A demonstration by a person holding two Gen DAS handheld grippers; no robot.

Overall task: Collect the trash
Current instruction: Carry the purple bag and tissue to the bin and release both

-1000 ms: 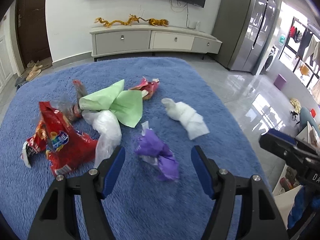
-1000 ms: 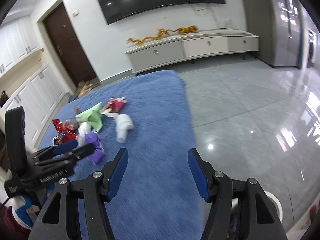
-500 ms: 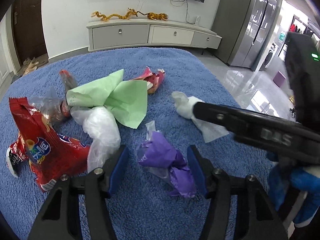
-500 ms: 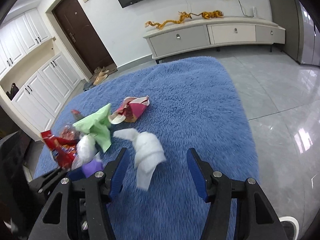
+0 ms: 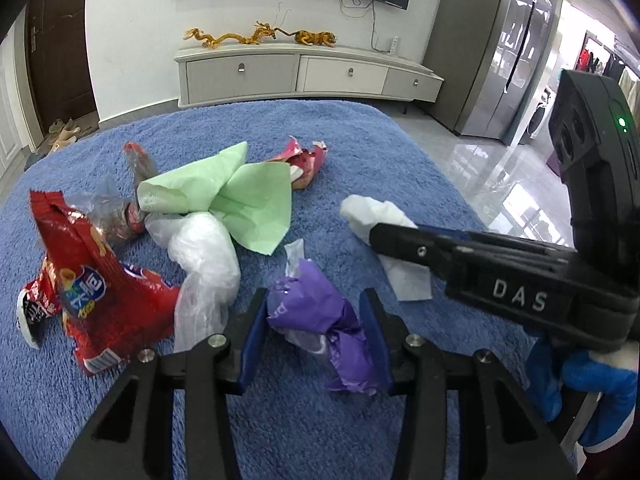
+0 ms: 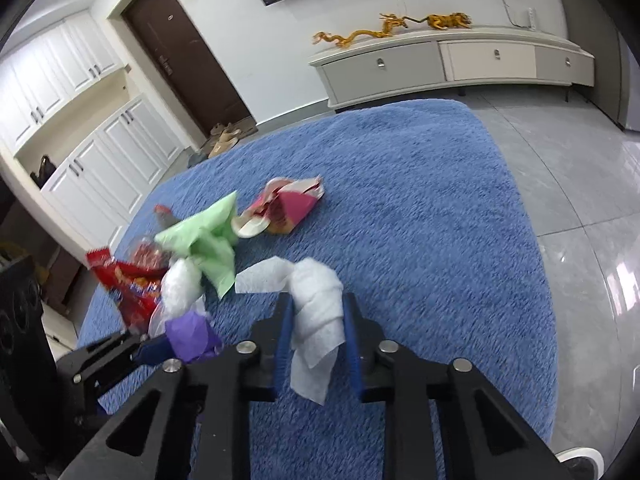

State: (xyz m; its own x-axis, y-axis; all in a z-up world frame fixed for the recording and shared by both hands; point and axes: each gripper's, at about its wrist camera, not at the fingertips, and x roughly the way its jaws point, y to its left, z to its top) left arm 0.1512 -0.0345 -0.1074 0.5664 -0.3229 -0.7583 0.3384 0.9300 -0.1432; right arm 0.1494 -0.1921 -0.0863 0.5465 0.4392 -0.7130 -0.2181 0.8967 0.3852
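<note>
A shaggy blue rug (image 5: pixel 360 144) carries a loose pile of litter: a red foil snack bag (image 5: pixel 104 288), a pale green paper sheet (image 5: pixel 248 196), a clear plastic bag (image 5: pixel 204 256). Both grippers tilt steeply down toward it. The right gripper (image 6: pixel 316 332) is clamped on a crumpled white paper towel (image 6: pixel 320 312), its blue pads pressing both sides. The left gripper (image 5: pixel 314 334) has just been closing around a crumpled purple plastic wrapper (image 5: pixel 316 312); its pads sit at the wrapper's sides, and whether they press it I cannot tell.
</note>
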